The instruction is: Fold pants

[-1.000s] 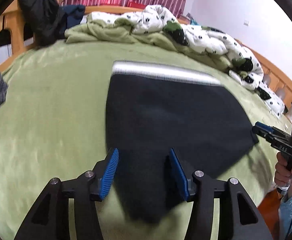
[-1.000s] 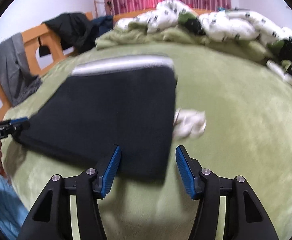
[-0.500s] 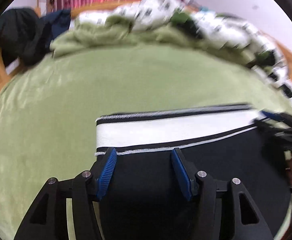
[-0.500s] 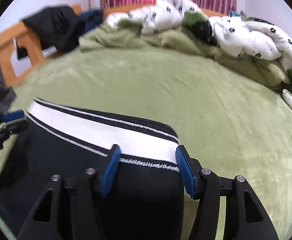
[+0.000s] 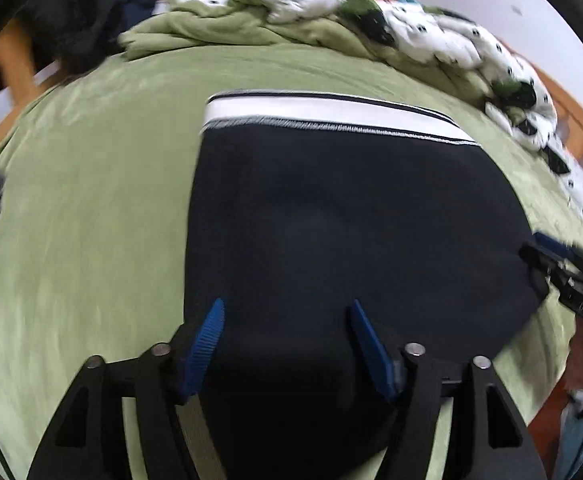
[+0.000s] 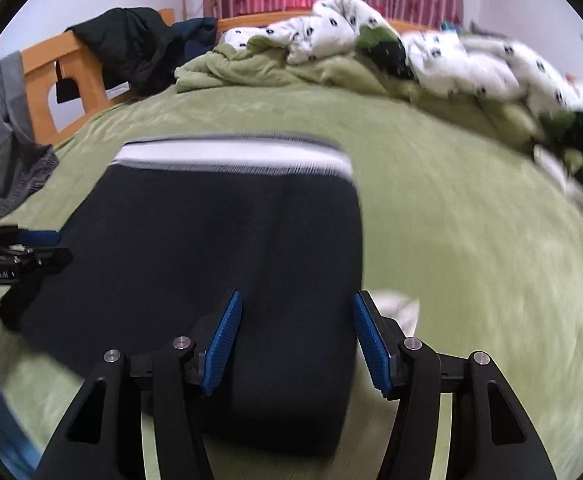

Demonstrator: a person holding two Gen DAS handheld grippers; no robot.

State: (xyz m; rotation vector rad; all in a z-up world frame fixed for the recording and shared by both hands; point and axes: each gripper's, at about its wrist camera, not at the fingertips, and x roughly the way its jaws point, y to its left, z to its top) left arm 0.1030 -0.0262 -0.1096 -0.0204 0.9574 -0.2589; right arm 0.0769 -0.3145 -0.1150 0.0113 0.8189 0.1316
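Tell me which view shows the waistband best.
Left wrist: the white waistband is sharp, its stitching and dark edge stripe visible along its whole length. In the right wrist view, the waistband is whole but smeared by motion blur.

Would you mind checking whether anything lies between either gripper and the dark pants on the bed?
Nothing visible does. The left gripper and the right gripper are both open directly over the pants, with only dark fabric between their fingers.

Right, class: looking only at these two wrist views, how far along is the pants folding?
Done: the dark pants lie on the green bedspread as a compact block, white waistband at the far edge. In hand: nothing; the left tongs and right tongs are both open above the near edge. Left: possibly another fold; the frames cannot settle that.
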